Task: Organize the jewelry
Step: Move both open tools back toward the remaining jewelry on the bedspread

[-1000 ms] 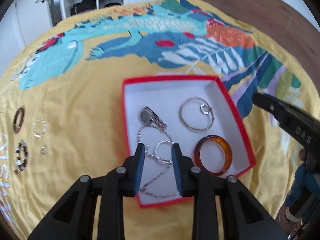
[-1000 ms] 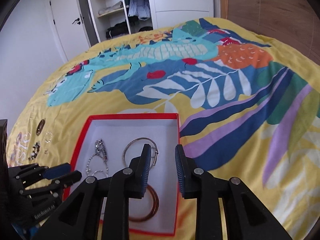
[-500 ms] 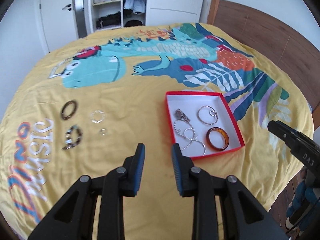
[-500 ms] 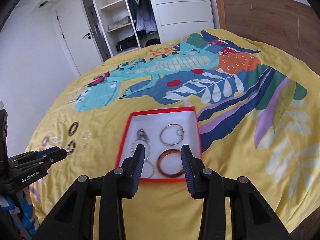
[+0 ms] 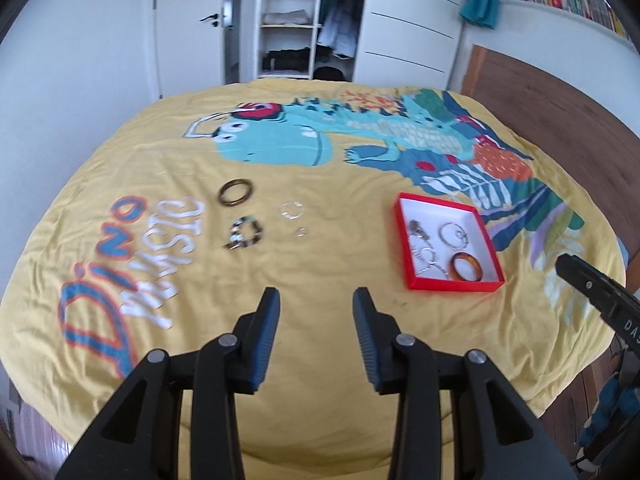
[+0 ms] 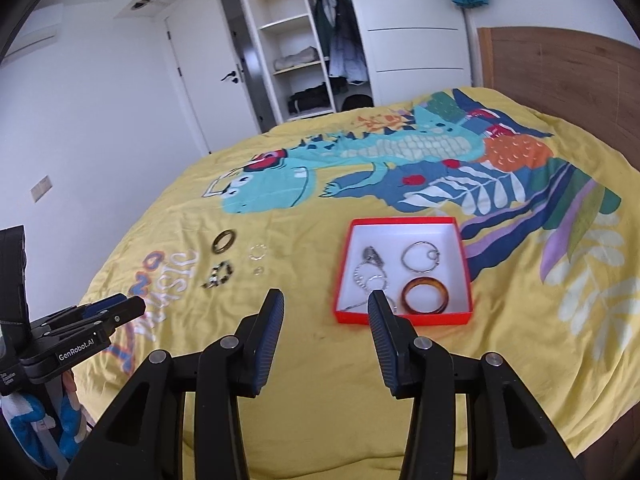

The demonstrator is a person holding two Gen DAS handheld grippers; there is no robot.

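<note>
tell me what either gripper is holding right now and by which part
Nothing is held: the left gripper and right gripper are both open and empty.

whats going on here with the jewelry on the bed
A person holds a gripper in each hand, sorting jewelry into a red box on a yellow bedspread. The box holds an amber bangle, a silver hoop and a chain. Four pieces lie outside it, including a dark ring. The left gripper and right gripper hover open, holding nothing.

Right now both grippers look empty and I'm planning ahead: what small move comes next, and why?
Probably bring the open left gripper toward the dark ring: it lies loose on the bedspread outside the red box.
</note>
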